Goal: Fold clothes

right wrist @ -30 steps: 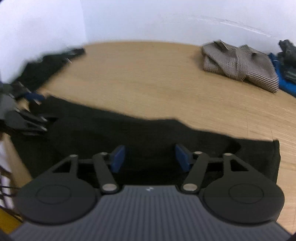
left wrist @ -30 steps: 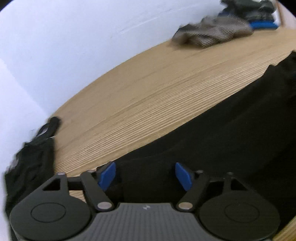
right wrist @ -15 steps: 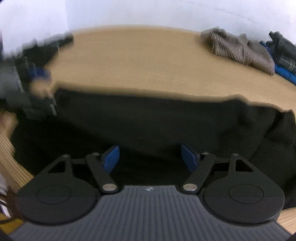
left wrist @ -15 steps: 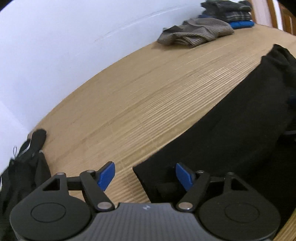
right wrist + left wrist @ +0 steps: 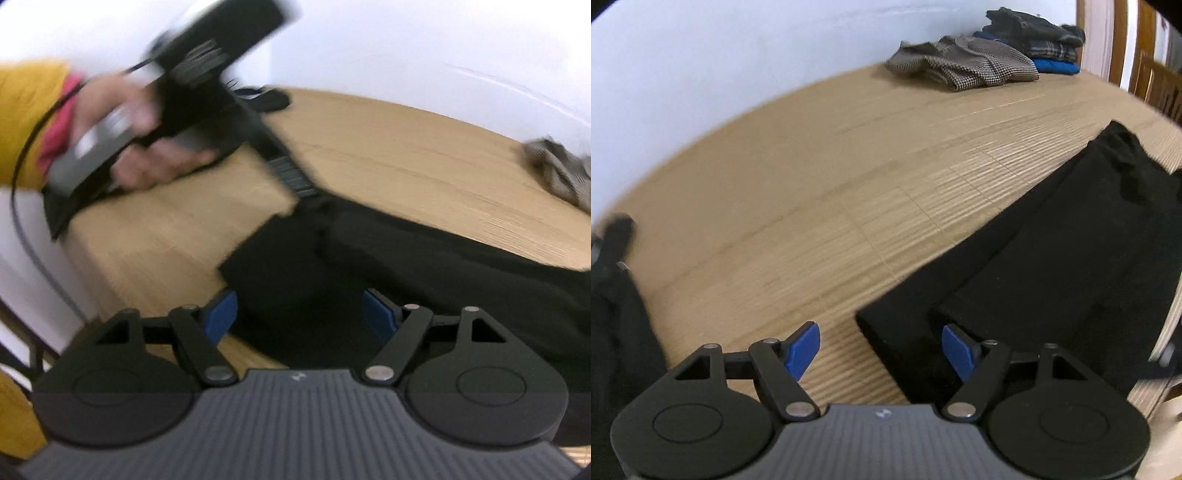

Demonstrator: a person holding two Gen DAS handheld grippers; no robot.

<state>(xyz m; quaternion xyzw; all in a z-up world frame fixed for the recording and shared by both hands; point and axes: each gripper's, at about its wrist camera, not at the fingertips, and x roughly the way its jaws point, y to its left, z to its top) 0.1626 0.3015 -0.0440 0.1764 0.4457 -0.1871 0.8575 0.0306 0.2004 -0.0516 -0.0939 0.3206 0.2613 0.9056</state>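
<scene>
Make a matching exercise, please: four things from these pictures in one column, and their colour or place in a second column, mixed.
Things:
1. long garment
2. checked garment
3. gripper pads
4. sleeve

Descriptions:
A. blue
B. yellow, at the left edge
C. black, folded lengthwise on the table
D. brown pattern, crumpled near the wall

Pairs: 1-C, 2-D, 3-A, 4-B

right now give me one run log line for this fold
stage: mid-fold | black garment: doubled lengthwise on table | left gripper: open, empty | right gripper: open, empty
</scene>
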